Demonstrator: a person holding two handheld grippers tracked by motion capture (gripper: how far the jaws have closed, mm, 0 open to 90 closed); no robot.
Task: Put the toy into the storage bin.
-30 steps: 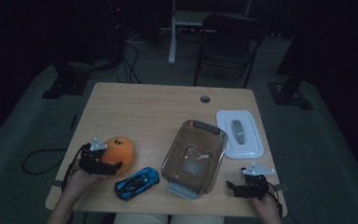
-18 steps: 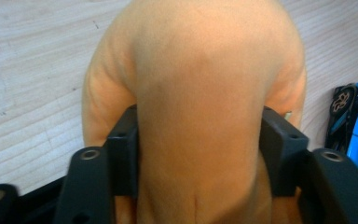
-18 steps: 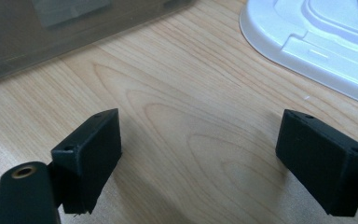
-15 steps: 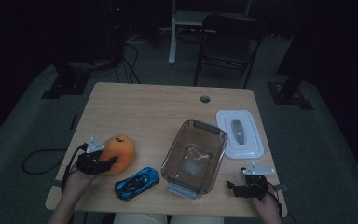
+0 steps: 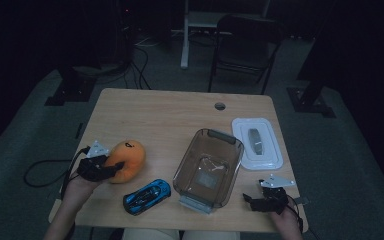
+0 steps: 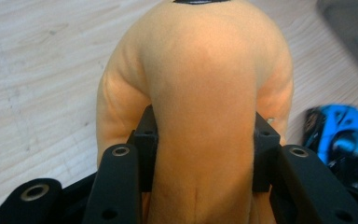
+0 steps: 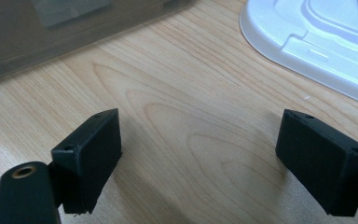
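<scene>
An orange plush toy (image 5: 127,160) sits at the table's front left. My left gripper (image 5: 114,166) has just been closing and is now shut on it. In the left gripper view both pads (image 6: 147,140) squeeze the soft orange plush toy (image 6: 200,88) from either side, and it bulges above them. Near the table's front right corner my right gripper (image 5: 252,200) stands open, low over bare wood. Nothing lies between the fingers (image 7: 91,149) of that right gripper (image 7: 200,163).
A blue toy car (image 5: 147,195) lies at the front edge, right of the plush. A clear plastic bin (image 5: 209,167) stands in the middle right. Its white lid (image 5: 257,143) lies flat behind the right gripper. The far half of the wooden table (image 5: 175,115) is bare.
The left gripper's jaws have closed onto the orange plush toy and the hand has lifted slightly. The right gripper has not moved.
</scene>
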